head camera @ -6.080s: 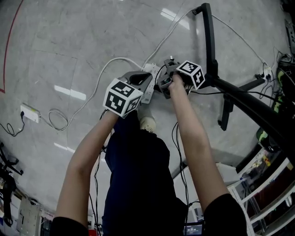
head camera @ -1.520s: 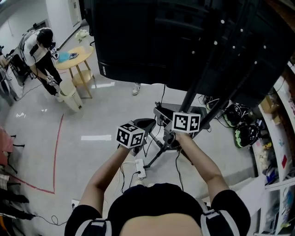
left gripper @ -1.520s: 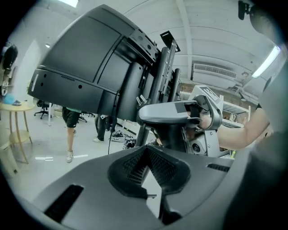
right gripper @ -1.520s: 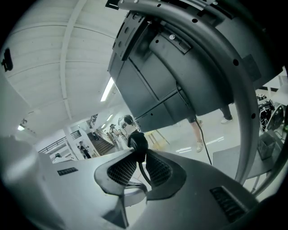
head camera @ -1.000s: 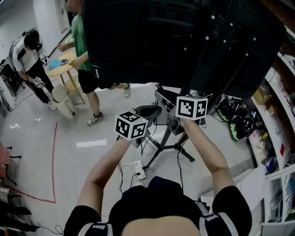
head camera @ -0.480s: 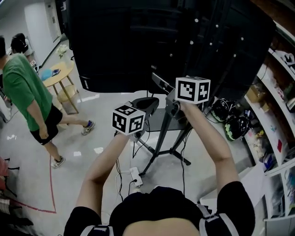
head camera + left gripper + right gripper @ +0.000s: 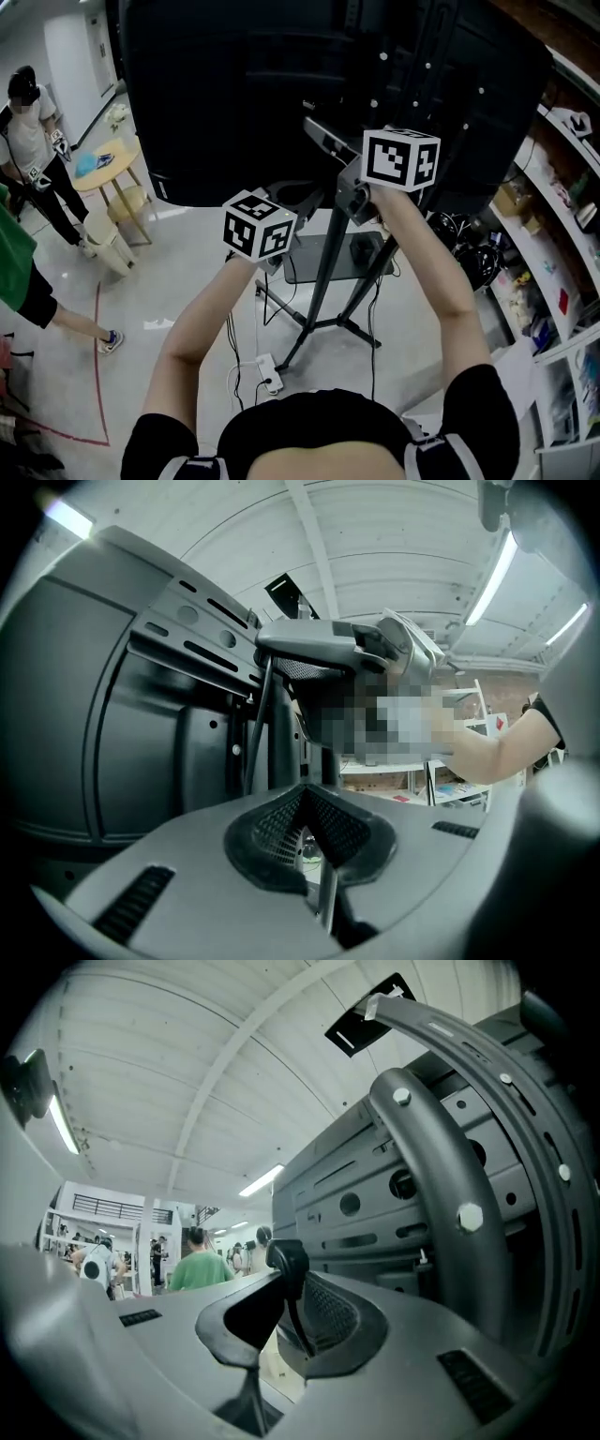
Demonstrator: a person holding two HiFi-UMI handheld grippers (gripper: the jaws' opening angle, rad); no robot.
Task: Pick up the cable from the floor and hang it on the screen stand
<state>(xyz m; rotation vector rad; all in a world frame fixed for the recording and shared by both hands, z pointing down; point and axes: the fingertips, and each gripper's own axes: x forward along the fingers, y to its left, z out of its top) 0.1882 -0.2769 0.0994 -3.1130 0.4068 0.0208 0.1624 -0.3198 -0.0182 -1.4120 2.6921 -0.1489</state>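
**Risk note: cable up at the back of the screen, not yet hung**

The right tongs (image 7: pixel 291 1302) are pinching the black cable (image 7: pixel 286 1260), and a thin strand is running down between the pads. The left tongs (image 7: pixel 305 803) are sitting closed with the pad tips meeting. I am not making out any strand nipped there. Both are pointing at the rear of the screen (image 7: pixel 234 94), right beside the mounting bracket (image 7: pixel 441 1194). Lower lengths of cable are trailing down to the white power strip (image 7: pixel 265 373), which is lying on the floor (image 7: pixel 178 281) by the foot of the screen stand (image 7: pixel 322 272).

What I am judging could go wrong:
- The hold is a narrow pinch on a thin, slick cord, so the trailing weight may be tugging it free.
- Slack is hanging close to the stand's legs and shelf (image 7: pixel 305 262). A snag there would be dragging the power strip or rocking the stand.
- If the cable is draped over a shallow bracket edge, it may be sliding off on release.
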